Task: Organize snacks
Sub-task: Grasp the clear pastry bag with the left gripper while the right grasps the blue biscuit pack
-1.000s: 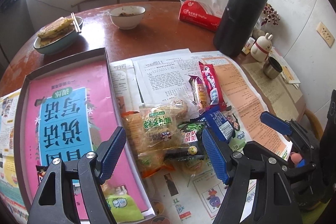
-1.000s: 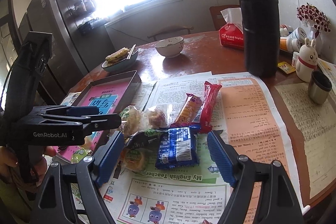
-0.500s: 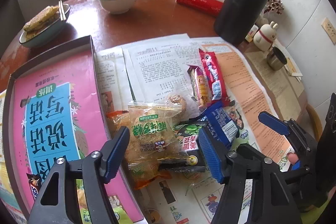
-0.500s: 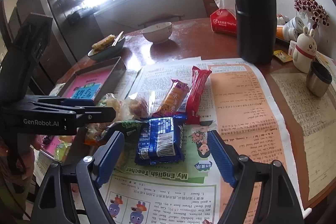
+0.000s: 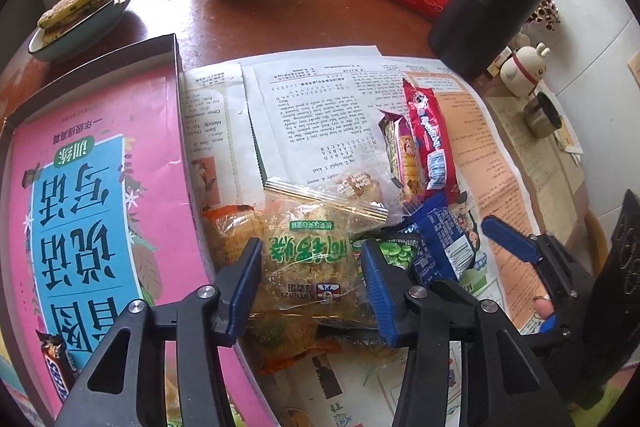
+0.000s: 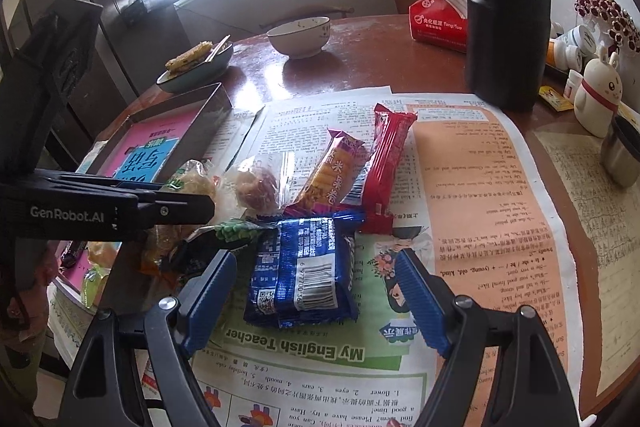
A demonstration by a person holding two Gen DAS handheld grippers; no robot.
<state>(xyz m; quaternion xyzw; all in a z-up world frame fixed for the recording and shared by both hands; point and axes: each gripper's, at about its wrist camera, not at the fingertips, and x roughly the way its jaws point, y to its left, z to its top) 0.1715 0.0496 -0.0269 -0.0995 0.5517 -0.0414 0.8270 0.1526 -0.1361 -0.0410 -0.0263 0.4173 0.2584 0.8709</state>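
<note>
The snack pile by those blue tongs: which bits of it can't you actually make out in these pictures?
- Orange packet, left wrist view: mostly buried under the clear green-label packet.
- Green pea packet, right wrist view: partly covered by the blue packet and the left tongs' arm.
- Chocolate bar in the tray, left wrist view: cut off by the lens edge.

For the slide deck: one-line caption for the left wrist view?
Open left gripper straddles a clear green-labelled snack packet atop the snack pile on newspaper, beside the pink-lined tray.
</note>
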